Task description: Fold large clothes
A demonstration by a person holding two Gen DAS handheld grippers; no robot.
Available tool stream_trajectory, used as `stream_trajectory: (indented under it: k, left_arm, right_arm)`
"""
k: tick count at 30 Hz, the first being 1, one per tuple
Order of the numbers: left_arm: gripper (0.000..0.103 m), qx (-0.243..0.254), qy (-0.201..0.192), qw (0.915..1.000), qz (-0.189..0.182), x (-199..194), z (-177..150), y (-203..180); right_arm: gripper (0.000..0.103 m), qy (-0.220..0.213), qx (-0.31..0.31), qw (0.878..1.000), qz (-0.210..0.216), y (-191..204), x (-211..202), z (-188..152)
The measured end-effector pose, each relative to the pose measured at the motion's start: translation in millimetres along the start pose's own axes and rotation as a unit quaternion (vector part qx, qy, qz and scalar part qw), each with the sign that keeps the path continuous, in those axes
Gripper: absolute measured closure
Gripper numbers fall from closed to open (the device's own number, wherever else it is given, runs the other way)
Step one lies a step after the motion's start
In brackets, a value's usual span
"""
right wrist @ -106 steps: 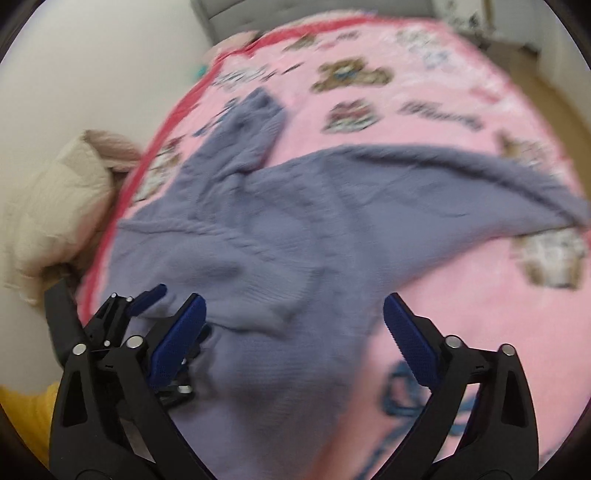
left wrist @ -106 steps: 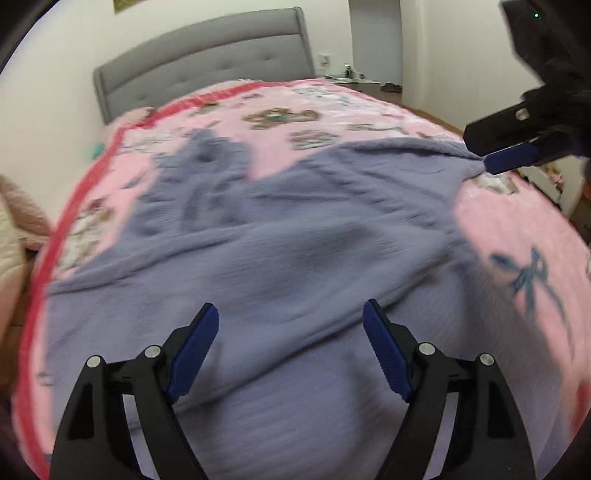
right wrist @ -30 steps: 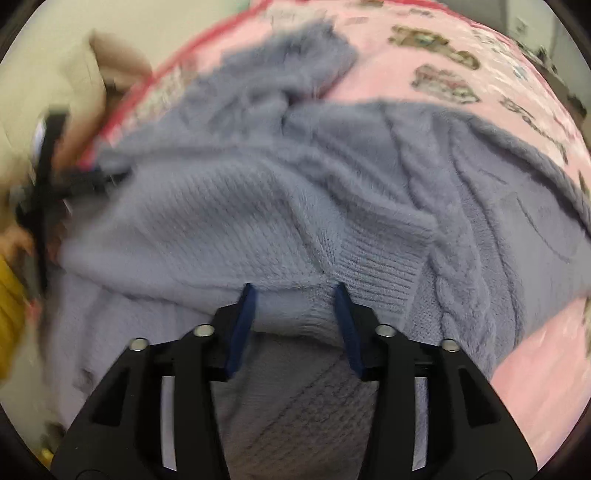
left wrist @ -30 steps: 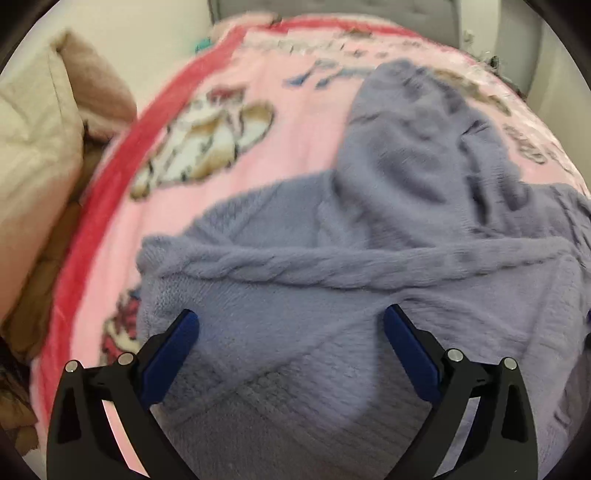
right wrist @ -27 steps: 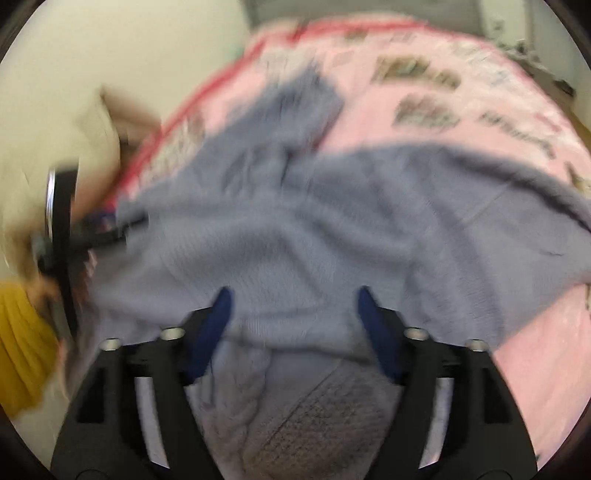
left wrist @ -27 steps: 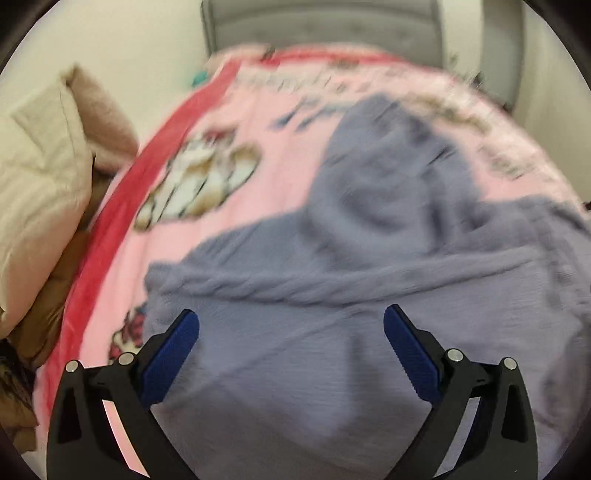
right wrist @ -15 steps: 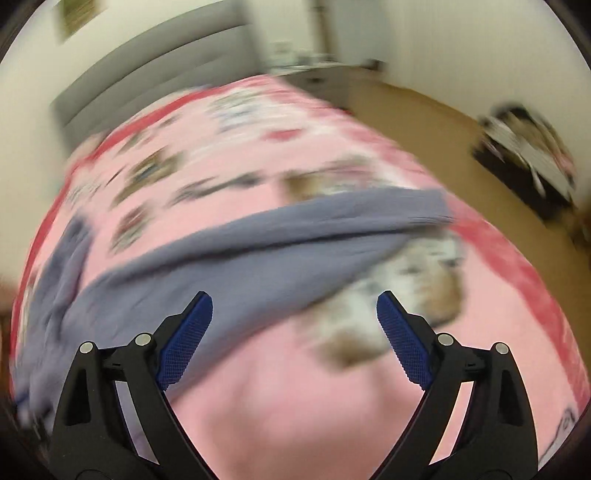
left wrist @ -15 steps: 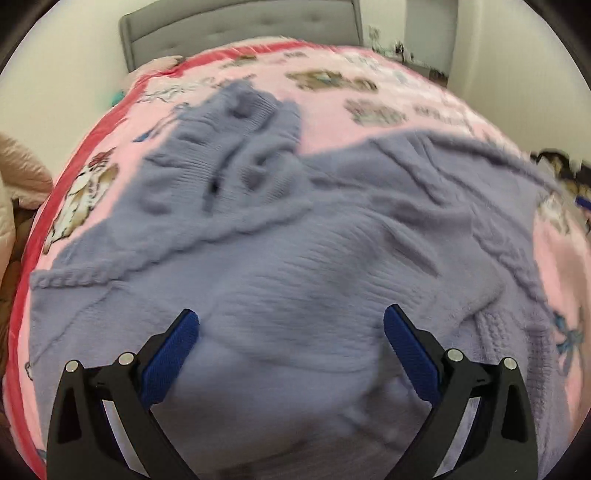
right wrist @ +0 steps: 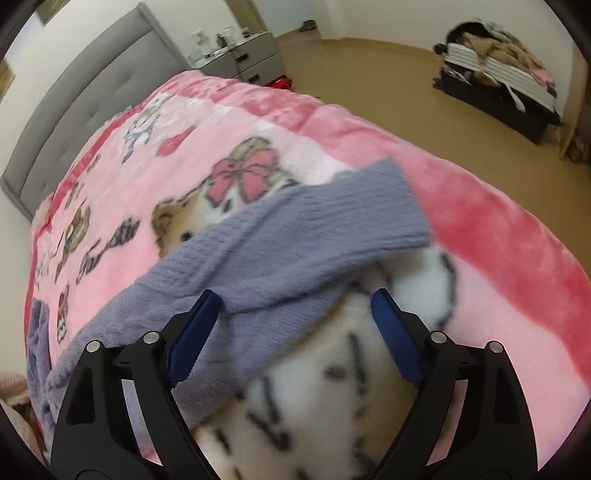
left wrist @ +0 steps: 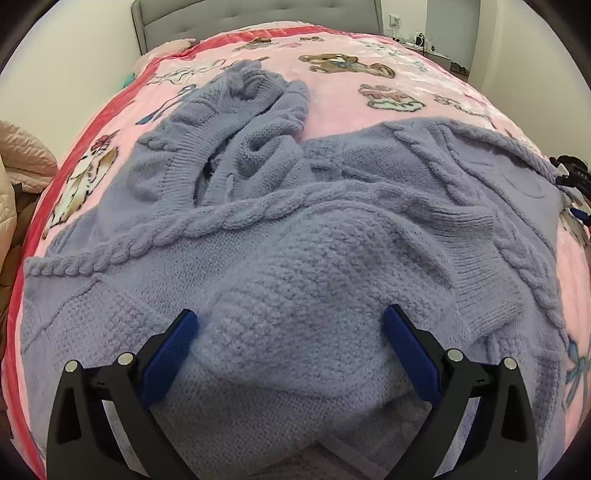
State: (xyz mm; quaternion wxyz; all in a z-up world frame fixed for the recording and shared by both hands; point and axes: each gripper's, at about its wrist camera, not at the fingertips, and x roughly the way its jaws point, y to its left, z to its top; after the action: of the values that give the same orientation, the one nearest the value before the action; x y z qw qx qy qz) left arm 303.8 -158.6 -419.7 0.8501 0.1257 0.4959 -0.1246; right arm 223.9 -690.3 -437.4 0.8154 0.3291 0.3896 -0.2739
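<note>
A large lavender cable-knit sweater lies spread and rumpled on a pink bear-print blanket on a bed. One sleeve is bunched at the far left. My left gripper is open and hovers just over the sweater's near body. My right gripper is open over the other sleeve, which stretches out flat with its cuff near the blanket's red edge. The right gripper also shows at the right rim of the left wrist view.
A grey padded headboard stands at the far end. Beige bedding is piled left of the bed. Wooden floor, a nightstand and an open suitcase of clothes lie beyond the bed's right side.
My right gripper opened, let go of the sweater's body and swung right to the outstretched sleeve. My left gripper moved from the sweater's left edge to over its middle, staying open.
</note>
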Motion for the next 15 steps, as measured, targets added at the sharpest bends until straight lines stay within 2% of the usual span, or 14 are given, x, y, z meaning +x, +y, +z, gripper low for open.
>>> stream_trajectory:
  k: [1, 2, 5, 7, 9, 11, 13, 15]
  left_arm:
    - [0.004, -0.002, 0.001, 1.0, -0.002, 0, 1, 1]
    - [0.004, -0.003, 0.003, 1.0, -0.003, 0, 1, 2]
    - [0.004, -0.002, 0.004, 1.0, -0.005, 1, 2, 2]
    - [0.004, -0.001, 0.005, 1.0, -0.004, 1, 3, 2]
    - [0.004, -0.001, 0.006, 1.0, -0.005, 1, 3, 3]
    - [0.004, 0.001, 0.007, 1.0, -0.004, 1, 3, 2]
    - [0.004, 0.001, 0.006, 1.0, -0.004, 1, 3, 2]
    - [0.004, 0.002, 0.006, 1.0, -0.004, 1, 2, 3]
  right_arm:
    - [0.026, -0.01, -0.006, 0.999, 0.03, 9, -3, 2]
    - [0.026, -0.016, -0.015, 0.999, 0.037, 17, -5, 4]
    - [0.025, -0.001, -0.035, 0.999, 0.035, 35, 0, 4]
    - [0.025, 0.011, -0.043, 0.999, 0.018, 38, 8, 2]
    - [0.026, 0.019, -0.026, 0.999, 0.018, 33, 12, 2]
    - [0.036, 0.005, 0.005, 1.0, 0.028, 26, 9, 6]
    - [0.085, 0.003, 0.034, 0.999, 0.029, 20, 10, 13]
    - [0.089, 0.018, 0.046, 0.998, 0.037, 21, 14, 21]
